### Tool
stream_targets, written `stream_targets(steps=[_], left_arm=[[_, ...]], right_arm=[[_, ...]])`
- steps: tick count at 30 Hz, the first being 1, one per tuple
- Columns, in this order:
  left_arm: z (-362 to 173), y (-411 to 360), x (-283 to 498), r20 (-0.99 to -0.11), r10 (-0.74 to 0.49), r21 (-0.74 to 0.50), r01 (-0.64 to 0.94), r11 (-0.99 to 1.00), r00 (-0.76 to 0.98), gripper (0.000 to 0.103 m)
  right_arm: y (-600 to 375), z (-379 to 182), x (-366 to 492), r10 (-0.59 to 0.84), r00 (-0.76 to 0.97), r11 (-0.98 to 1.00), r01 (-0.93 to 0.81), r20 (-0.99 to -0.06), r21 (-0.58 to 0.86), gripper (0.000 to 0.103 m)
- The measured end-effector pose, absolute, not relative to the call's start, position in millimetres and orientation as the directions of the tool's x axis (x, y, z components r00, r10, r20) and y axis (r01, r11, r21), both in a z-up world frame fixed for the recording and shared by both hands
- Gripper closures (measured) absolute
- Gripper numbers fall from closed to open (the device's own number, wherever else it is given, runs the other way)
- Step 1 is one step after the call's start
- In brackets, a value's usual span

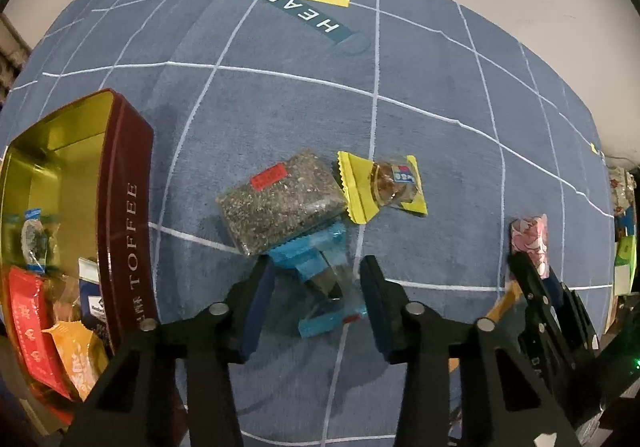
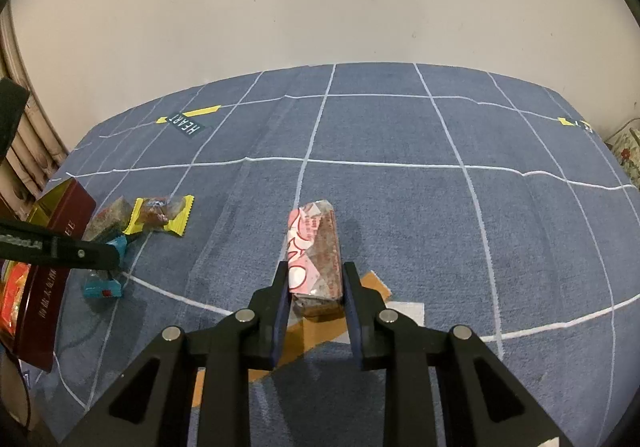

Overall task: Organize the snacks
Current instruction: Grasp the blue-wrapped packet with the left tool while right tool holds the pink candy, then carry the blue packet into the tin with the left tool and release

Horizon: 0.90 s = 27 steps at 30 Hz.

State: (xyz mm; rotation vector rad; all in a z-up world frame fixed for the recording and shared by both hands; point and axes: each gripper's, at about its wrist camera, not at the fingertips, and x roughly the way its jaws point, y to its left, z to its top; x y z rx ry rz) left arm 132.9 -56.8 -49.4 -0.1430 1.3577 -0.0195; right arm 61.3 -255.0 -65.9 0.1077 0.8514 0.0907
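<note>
My left gripper (image 1: 318, 271) is open, its fingers on either side of a blue-wrapped snack (image 1: 324, 283) lying on the blue carpet. A clear pack of dark seed bar (image 1: 280, 201) and a yellow-wrapped snack (image 1: 380, 185) lie just beyond it. A dark red TOFFEE tin (image 1: 124, 207) with a gold inside stands at the left and holds several snacks. My right gripper (image 2: 316, 283) is shut on a pink-and-white wrapped bar (image 2: 316, 247), also seen at the right of the left wrist view (image 1: 530, 243). The tin (image 2: 44, 275) and the snacks show at the left of the right wrist view.
The blue carpet (image 2: 400, 207) has white grid lines and a HEART label (image 1: 304, 13) at the far side. A white wall rises behind it. An orange and white patch (image 2: 320, 331) lies under my right gripper. Cluttered items sit at the far right edge (image 1: 624, 231).
</note>
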Motion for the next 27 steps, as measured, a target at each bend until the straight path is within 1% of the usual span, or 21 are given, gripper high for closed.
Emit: stream_targets(steps=[2,5,19,22,27], left_arm=[[-49.9,-55.5,133.2,-0.971,-0.104,-0.121,-0.066,0.990,0.213,0.076],[-50.1,-56.4,131.9,-0.970,-0.109,-0.123,-0.051,0.991,0.219,0.079],[-24.8,-51.9,92.5,-0.958,-0.094,-0.084,0.048,0.995,0.272,0.081],[-16.1,-51.8,85.4,-0.950,-0.079,-0.061,0.070,0.996,0.301,0.081],[-3.0,-45.7,81.4,-0.940,-0.081,-0.058,0.078,0.995,0.332,0.080]], right_arm=[[-255.8,-66.0,61.7,0.125,0.655,0.990,-0.037,-0.745,0.134,0.078],[-256.4,-66.0,61.4,0.124,0.655,0.990,-0.036,-0.745,0.133,0.078],[-251.4,-65.6,61.6,0.098,0.654,0.995,-0.038,-0.750,0.097,0.078],[-250.3,-65.6,62.4,0.093,0.653,0.995,-0.038,-0.751,0.090,0.078],[-247.2,-65.4,62.4,0.074,0.653,0.997,-0.036,-0.754,0.067,0.078]])
